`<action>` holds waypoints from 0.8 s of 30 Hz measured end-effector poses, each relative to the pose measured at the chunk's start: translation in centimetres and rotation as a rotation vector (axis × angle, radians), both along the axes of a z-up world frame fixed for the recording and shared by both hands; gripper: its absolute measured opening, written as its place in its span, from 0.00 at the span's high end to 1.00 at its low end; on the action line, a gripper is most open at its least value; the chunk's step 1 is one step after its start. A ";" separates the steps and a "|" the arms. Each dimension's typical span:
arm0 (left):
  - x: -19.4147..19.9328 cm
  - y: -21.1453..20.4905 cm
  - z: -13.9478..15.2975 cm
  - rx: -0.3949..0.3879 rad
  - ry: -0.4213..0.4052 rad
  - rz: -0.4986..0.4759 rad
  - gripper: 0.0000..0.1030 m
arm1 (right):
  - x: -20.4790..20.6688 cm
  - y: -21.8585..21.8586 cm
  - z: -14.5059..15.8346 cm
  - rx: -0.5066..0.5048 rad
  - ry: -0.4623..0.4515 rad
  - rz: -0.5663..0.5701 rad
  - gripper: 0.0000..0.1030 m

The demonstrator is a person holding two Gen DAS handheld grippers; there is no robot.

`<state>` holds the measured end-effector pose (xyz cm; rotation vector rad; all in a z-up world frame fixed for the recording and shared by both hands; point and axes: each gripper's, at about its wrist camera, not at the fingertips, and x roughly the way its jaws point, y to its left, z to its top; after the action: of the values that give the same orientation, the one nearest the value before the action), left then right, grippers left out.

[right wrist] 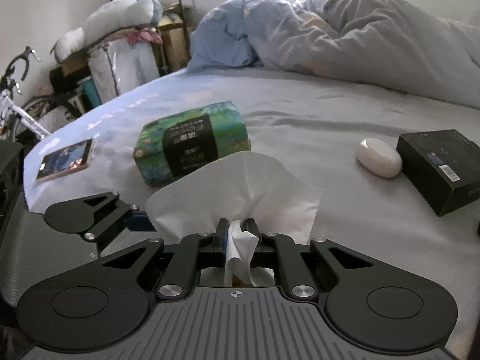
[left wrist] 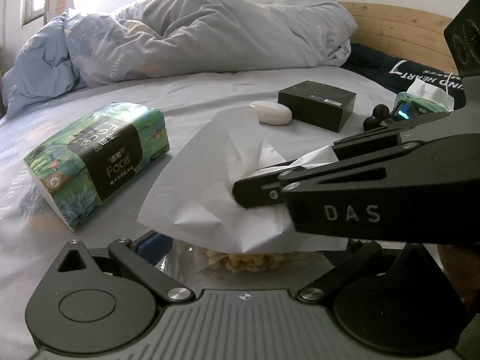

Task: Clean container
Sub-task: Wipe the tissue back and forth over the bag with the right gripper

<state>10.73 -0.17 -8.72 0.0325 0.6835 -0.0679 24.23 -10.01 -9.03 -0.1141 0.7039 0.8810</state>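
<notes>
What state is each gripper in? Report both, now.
Left gripper: fingers wide beside a clear container; whether it grips cannot be told.
Right gripper: shut on the white tissue.

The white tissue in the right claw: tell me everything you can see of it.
The white tissue is one thin, soft, crumpled paper sheet. The right claw is shut on its bunched middle; a twisted tail hangs behind the fingers and the rest fans out ahead in creased folds. It is held up off the bed, in front of the green tissue pack. In the left wrist view it drapes over a clear container holding something yellow; contact is hidden.
</notes>
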 end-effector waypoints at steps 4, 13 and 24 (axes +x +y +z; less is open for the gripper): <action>0.0 0.0 0.0 0.000 0.000 0.000 0.00 | -0.2 0.1 0.0 -0.002 0.013 0.023 0.87; 0.0 -0.2 0.0 0.000 0.000 0.001 0.00 | -0.6 0.7 -0.1 -0.002 0.002 0.045 0.87; 0.0 -0.1 0.0 0.000 0.000 0.000 0.00 | -0.5 0.7 -0.1 0.007 -0.006 0.044 0.87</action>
<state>10.76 -0.32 -8.76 0.0328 0.6837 -0.0676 23.73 -9.32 -9.16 -0.1265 0.6949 0.9248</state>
